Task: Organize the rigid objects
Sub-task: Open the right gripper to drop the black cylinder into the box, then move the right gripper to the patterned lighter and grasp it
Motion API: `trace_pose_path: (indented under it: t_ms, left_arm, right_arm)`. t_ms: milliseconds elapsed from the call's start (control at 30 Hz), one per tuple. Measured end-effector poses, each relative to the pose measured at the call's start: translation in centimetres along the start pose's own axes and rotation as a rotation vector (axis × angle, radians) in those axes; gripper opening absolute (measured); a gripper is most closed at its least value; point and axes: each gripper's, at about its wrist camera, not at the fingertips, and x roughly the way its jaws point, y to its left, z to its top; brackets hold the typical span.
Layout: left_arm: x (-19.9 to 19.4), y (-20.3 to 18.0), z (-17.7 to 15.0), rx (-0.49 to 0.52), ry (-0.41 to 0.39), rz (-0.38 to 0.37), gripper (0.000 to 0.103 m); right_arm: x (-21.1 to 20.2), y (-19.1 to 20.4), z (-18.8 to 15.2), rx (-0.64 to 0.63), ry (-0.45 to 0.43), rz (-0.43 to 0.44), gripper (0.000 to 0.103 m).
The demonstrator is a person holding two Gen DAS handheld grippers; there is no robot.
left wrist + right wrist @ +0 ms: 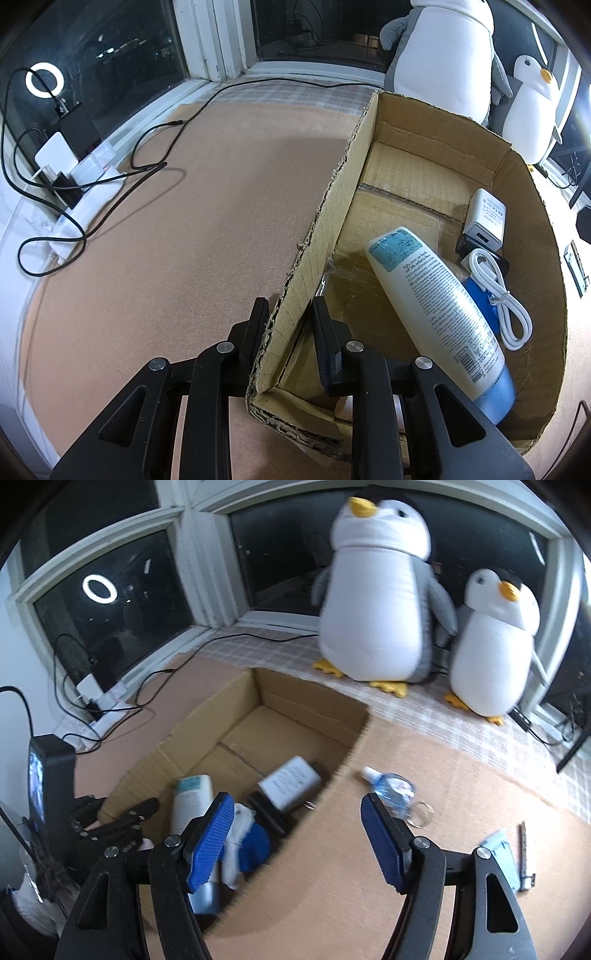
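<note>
A cardboard box (pixel 332 192) stands on the brown table. My left gripper (pixel 290 325) is shut on its left wall near the front corner, one finger outside and one inside. In the box lie a white lotion tube (pixel 436 299) with a blue cap, a white charger (pixel 484 218), a coiled white cable (pixel 498 291) and a blue item (pixel 480 299). My right gripper (pixel 297 834) stands open with nothing between its blue pads (pixel 210 842), over the box's (pixel 303 698) right wall. A small clear bottle (pixel 391 790) lies on the table just right of the box.
Two plush penguins (pixel 376 590) stand at the back by the window. A clear ring (pixel 421 814), a light-blue item (pixel 502 853) and a utility knife (pixel 524 856) lie at the right. Black cables (pixel 147 166) and a power strip (pixel 85 177) run along the left sill.
</note>
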Motion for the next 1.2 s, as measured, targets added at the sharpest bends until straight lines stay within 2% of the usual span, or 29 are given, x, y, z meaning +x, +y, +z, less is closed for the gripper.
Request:
trace_pose_path:
  t_ms: [167,300,467,733,967,1200]
  left_arm:
    - [0.1,0.0,0.1,0.004,0.001,0.005,0.021]
    - [0.1,0.0,0.1,0.005,0.0,0.007,0.021]
    - [0.1,-0.1,0.0,0.01,0.001,0.012,0.021]
    - [0.1,-0.2,0.0,0.012,0.0,0.014,0.021]
    - [0.1,-0.2,0.0,0.011,0.001,0.014,0.021]
    - [0.1,-0.2,0.0,0.012,0.0,0.015,0.021]
  right_arm:
    - [-0.8,-3.4,-0.9,0.059,-0.005,-0.044,0.067]
    - [-1.9,-6.9,-1.8,0.107,-0.02,-0.113,0.067]
    - [-3.0,-12.7,-3.8,0.213,-0.026,-0.199,0.067]
    - [-3.3,-20.2,-6.4,0.311,0.015,-0.287,0.067]
    - [-1.4,-22.5,-6.4,0.313,0.07,-0.316,0.066]
    - [0.2,-23.1,-6.6,0.31,0.104,-0.324,0.054]
